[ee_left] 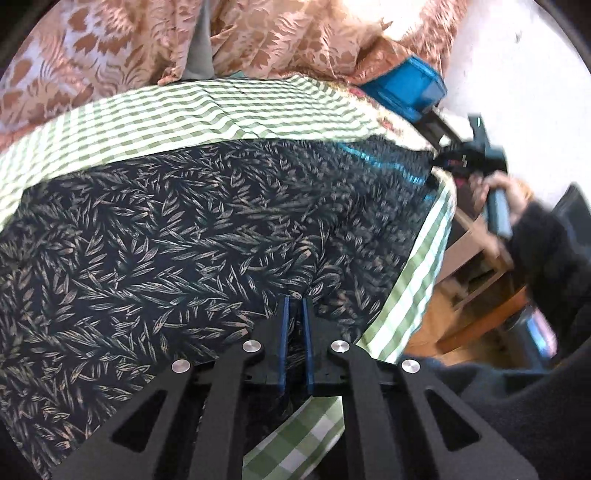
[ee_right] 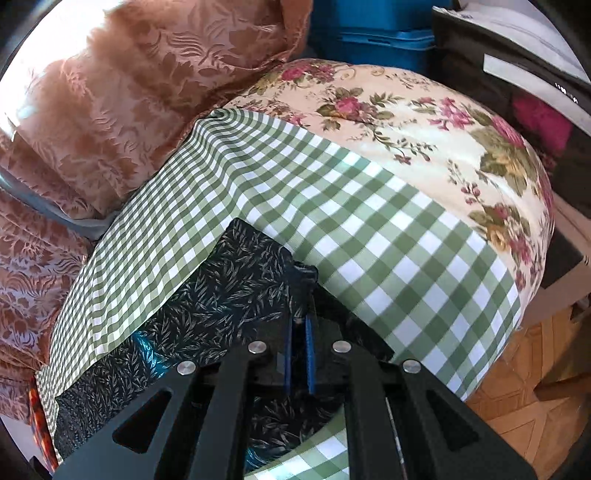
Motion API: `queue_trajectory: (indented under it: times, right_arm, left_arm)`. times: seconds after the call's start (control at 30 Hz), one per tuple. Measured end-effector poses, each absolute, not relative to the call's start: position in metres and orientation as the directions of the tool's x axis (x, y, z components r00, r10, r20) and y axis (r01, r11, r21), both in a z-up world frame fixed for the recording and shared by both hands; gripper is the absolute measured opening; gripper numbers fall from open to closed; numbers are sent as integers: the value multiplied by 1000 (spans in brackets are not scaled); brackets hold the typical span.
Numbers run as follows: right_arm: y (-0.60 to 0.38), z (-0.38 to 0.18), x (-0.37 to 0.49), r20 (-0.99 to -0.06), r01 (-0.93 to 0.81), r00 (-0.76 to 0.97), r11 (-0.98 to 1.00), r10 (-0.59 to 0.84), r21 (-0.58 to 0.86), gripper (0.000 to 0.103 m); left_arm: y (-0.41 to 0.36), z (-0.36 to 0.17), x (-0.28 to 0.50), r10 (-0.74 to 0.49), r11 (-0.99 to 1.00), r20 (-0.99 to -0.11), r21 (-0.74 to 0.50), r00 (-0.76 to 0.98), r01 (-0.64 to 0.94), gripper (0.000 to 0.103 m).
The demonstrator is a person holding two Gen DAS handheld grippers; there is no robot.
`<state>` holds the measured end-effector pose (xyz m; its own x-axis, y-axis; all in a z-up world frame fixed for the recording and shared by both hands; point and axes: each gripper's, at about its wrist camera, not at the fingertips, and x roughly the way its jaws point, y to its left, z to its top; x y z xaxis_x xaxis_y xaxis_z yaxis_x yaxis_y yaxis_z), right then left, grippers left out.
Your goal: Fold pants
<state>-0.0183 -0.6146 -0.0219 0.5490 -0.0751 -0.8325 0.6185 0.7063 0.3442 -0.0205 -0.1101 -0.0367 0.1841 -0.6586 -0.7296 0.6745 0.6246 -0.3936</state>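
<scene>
Dark navy pants with a tan leaf print (ee_left: 177, 236) lie spread flat on a green-and-white gingham cloth (ee_left: 192, 107), which covers a table. Left gripper (ee_left: 294, 306) sits at the near edge of the pants, blue-padded fingers (ee_left: 284, 332) drawn narrow and pinching a fold of the leaf-print fabric. Right gripper (ee_right: 299, 321) is at another corner of the pants (ee_right: 229, 291); its fingers (ee_right: 309, 354) are likewise nearly together with fabric bunched up between the tips. In the left wrist view the right gripper (ee_left: 439, 162) shows at the far right end of the pants, blurred, with the person's hand (ee_left: 506, 195) on its handle. Under the gingham at the right end, a cream floral tablecloth with pink roses (ee_right: 424, 125) shows. Behind the table hangs a rust-brown damask curtain (ee_right: 122, 92). A blue plastic crate (ee_right: 369, 33) stands past the floral cloth. Wooden parquet floor (ee_right: 524, 373) shows below the table edge.
</scene>
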Motion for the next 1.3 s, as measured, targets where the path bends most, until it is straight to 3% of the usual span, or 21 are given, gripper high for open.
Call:
queue_trajectory:
  times: [0.1,0.2,0.53,0.6,0.63,0.8,0.83,0.9,0.97,1.03,1.17,1.2,1.3]
  right_arm:
    - [-615,-8,-21,-809,603,583,708,-77,368,5]
    - [-615,8,-23,-789,587,608,717,-83,377,5]
    - [-622,-40,-45,-864,682,495,658,-92,320,5]
    - [-622,-45,-45,-865,682,494,657,-88,322,8]
    - [-622,-43,-47,-856,681,510,648,-83,342,12]
    - [-605,-31,-59,-820,621,572,642,23,451,37]
    - [-596,-30,-63,-803,590,591,639,76,495,38]
    - [-578,-31,-66,-777,544,607,627,164,557,38]
    - [-555,-36,-69,-746,491,609,610,270,622,38]
    - [-533,-41,-68,-738,461,591,615,325,640,38]
    - [-506,-47,-60,-725,422,571,620,385,661,38]
    - [-500,-49,-57,-729,419,564,626,387,657,35]
    - [-494,-51,-50,-743,419,555,645,376,639,8]
  left_arm:
    - [-92,-29,-8,-758,557,-641,-541,120,630,0]
    - [-84,-16,-11,-823,470,-563,-597,78,650,0]
    - [-106,-31,-25,-721,515,-690,-479,58,711,0]
    - [-110,-31,-28,-683,537,-726,-421,83,731,17]
    - [-109,-32,-29,-673,544,-734,-404,95,735,32]
    - [-111,-39,-31,-657,542,-748,-382,94,748,34]
    - [-112,-41,-31,-655,542,-750,-381,92,749,34]
    - [-112,-43,-36,-651,544,-753,-368,101,754,33]
    - [-113,-45,-37,-638,555,-761,-347,119,756,17]
    - [-110,-46,-34,-633,564,-763,-337,132,754,11]
    - [-107,-48,-33,-645,565,-752,-348,137,748,6]
    - [-106,-48,-33,-647,565,-750,-349,139,748,5]
    - [-105,-47,-33,-655,564,-742,-352,144,747,2]
